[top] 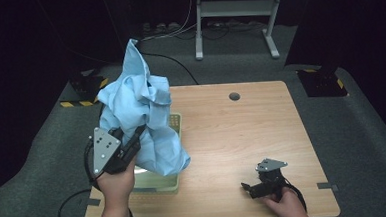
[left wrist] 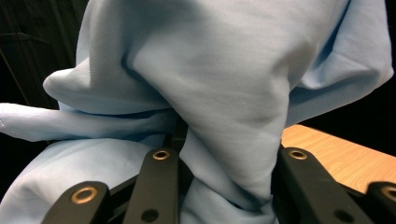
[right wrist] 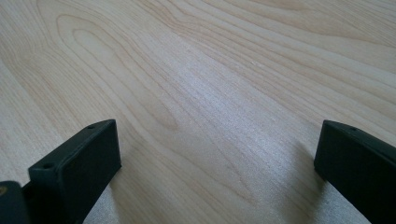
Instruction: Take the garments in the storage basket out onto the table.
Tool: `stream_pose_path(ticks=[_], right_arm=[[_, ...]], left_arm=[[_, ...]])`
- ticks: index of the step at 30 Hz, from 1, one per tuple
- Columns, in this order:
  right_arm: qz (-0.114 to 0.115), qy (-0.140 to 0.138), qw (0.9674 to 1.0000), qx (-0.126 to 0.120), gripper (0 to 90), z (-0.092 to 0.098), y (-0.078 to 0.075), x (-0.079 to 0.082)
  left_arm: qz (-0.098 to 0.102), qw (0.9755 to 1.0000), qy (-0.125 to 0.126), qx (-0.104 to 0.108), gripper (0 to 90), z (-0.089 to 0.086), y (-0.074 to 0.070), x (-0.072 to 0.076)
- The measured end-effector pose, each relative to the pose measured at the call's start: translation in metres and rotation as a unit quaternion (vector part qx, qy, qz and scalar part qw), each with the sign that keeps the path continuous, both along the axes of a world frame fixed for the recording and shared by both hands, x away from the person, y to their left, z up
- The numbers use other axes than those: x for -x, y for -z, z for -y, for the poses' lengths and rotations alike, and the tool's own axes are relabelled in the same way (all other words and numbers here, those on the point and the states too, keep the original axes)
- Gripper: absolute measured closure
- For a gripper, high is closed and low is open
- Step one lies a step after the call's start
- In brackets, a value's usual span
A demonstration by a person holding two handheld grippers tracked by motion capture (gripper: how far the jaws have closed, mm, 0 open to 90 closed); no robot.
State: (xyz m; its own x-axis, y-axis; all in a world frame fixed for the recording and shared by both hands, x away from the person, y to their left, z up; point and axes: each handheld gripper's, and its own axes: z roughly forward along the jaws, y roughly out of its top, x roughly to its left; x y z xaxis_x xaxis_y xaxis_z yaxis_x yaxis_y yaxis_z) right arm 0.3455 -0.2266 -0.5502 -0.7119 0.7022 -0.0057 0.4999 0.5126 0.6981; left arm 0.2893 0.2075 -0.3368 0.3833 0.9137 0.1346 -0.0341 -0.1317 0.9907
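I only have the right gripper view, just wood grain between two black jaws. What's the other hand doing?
Observer: The left gripper is raised over the table's left side, shut on a light blue cloth.
Operator: Is the cloth off the table?
Observer: It hangs bunched from the jaws over a pale green basket; whether its lower end touches the basket is hidden.
Operator: And where's my gripper?
Observer: The right gripper sits low over the wooden table near its front right, jaws open, well apart from the cloth.
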Motion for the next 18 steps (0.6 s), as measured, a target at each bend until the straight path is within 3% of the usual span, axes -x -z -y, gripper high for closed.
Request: stream_pose_path(ticks=[18], right_arm=[[-0.001, 0.0, 1.0, -0.002, 0.2, 0.0002, 0.0, 0.0]], left_arm=[[0.004, 0.9999, 0.006, 0.014, 70.2, 0.0048, -0.0007, -0.0044]])
